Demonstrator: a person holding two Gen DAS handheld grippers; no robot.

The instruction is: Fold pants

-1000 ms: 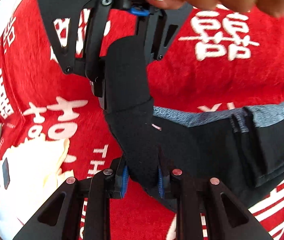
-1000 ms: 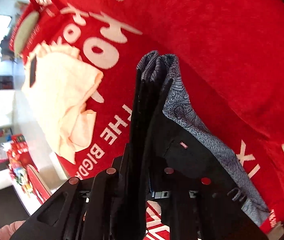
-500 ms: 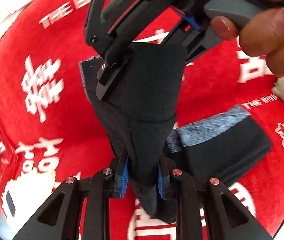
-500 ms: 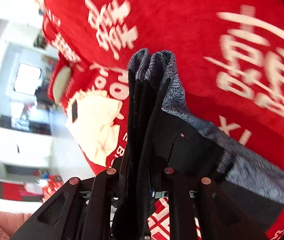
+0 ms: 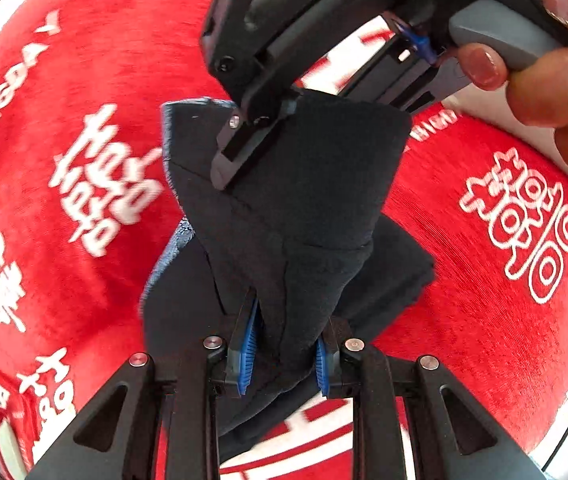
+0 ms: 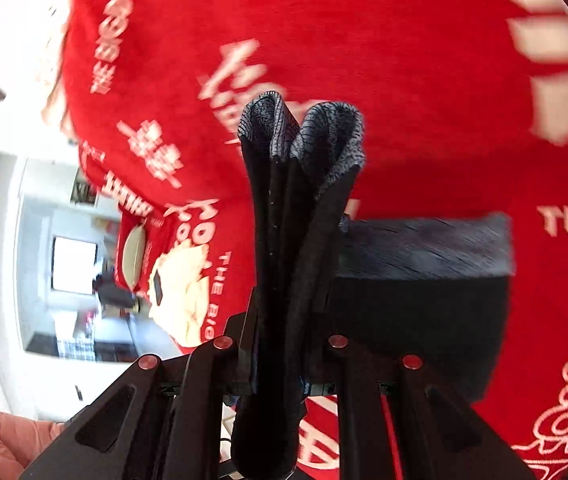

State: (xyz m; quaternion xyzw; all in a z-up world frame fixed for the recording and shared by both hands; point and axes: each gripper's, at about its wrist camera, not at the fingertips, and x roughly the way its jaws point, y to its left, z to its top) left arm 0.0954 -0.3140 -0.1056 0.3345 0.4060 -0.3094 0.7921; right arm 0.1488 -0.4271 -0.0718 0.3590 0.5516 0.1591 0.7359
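Holding the black pants (image 5: 303,208) up off the red cloth (image 5: 483,280), both tools are clamped on one end of them. The left tool (image 5: 284,352) pinches a thick fold between its blue pads (image 5: 246,344). The right tool (image 6: 287,344) grips the bunched grey waistband (image 6: 315,132), which sticks up past its fingers.

A second ago that end hung lower and more of the pants lay flat. Now it has been lifted and swung over the part below, and the red cloth has spun round in both views. I think this means the fold-over is halfway done and the held end must next come down on top.

From the left view, the held part runs upward from the left tool to the right tool (image 5: 240,148), so its long line goes between the two tools. The rest (image 6: 423,280) lies flat on the red cloth, stretching out sideways to the right. A cream cloth (image 6: 180,292) lies well apart.
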